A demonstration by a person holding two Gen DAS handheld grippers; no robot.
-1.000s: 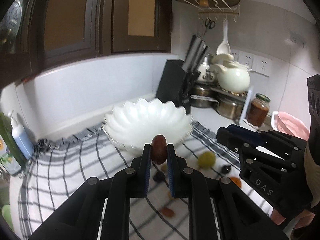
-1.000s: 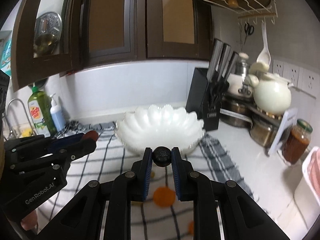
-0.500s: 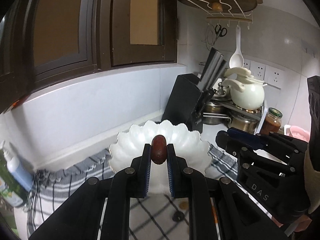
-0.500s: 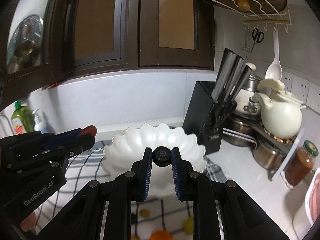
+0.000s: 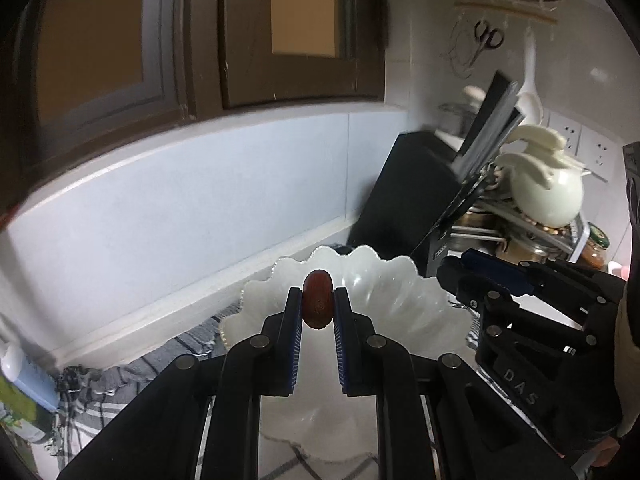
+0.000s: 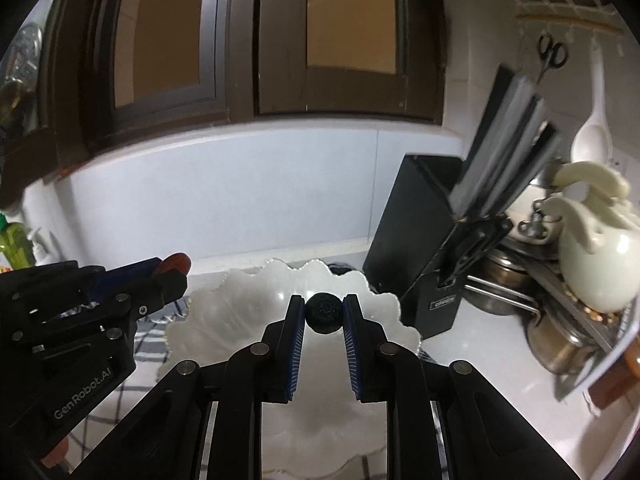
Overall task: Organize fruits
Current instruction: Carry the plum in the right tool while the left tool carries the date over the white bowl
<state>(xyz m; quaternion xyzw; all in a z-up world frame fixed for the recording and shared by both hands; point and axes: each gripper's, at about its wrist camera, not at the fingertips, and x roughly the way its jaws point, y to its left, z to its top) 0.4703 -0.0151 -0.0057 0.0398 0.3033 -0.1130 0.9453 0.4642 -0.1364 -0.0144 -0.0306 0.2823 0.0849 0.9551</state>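
Above the scalloped white glass bowl (image 5: 384, 304), a reddish-brown oval date (image 5: 317, 304) is clamped between the left gripper (image 5: 317, 314) fingers, and a small black round fruit (image 6: 324, 313) between the right gripper (image 6: 324, 320) fingers. Both fruits have been carried forward off the checked cloth (image 5: 100, 384) on the bench; release into the bowl is judged next.

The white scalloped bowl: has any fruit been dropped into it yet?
No. The white scalloped bowl looks bare inside; the reddish-brown fruit and the dark round fruit are both clamped between gripper fingers above it.
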